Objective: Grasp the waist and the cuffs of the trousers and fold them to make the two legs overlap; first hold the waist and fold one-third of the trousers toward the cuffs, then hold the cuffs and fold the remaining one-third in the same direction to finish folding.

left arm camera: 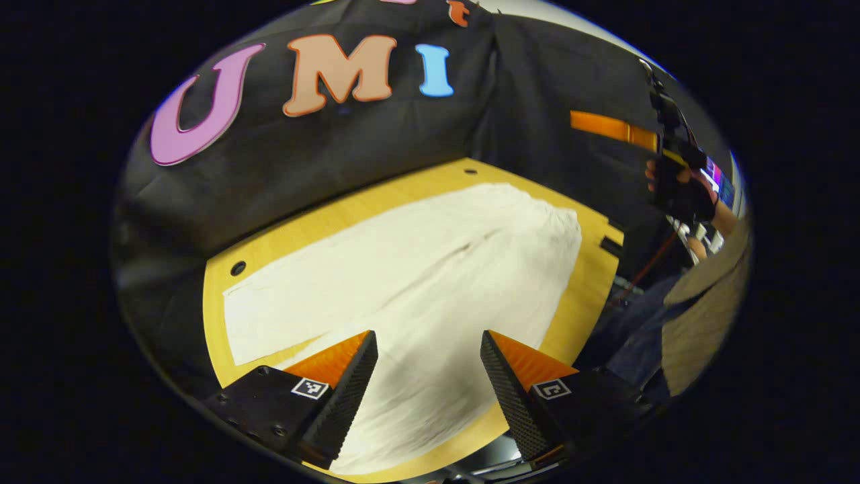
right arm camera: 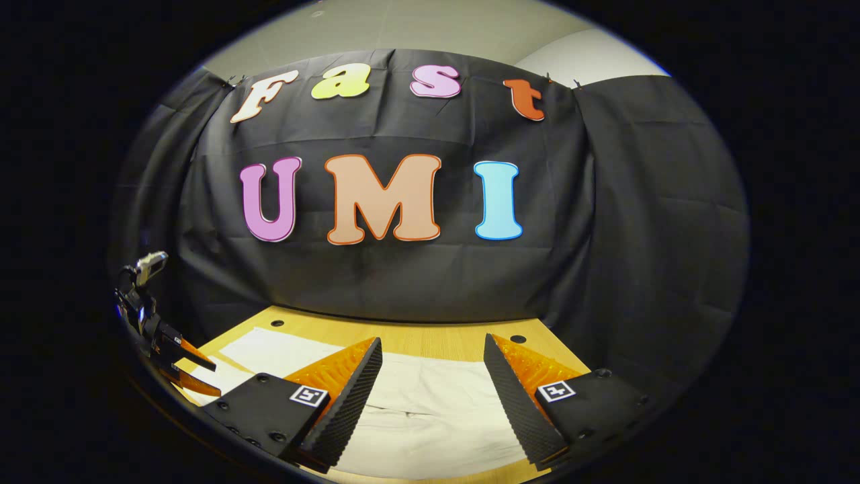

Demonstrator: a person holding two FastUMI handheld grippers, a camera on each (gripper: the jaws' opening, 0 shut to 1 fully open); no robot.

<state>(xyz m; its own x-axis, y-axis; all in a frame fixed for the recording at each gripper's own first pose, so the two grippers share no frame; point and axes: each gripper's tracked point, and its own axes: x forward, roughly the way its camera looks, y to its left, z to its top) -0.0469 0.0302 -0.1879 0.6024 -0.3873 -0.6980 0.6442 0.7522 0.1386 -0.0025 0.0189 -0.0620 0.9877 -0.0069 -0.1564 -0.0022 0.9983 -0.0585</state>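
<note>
In the left gripper view the pale trousers lie spread flat on the wooden table, their length running from about 8 o'clock to 2 o'clock, with the crease between the two legs showing as a faint dark line down the middle. The left claw hangs above the near part of the cloth with its fingers spread wide and nothing between them, not touching the fabric as far as can be told. This view also takes in the far side of the booth: at 3 o'clock a hand holds the right claw up in the air, well apart from the table, and its fingers are too small and dark there to judge. The right gripper view looks lower and more level, so the trousers appear as a thin pale band at 6 o'clock on the table. There the right claw is released, fingers wide apart over the cloth, gripping nothing. At 8 o'clock in that view the left claw shows small above the table's edge.
</note>
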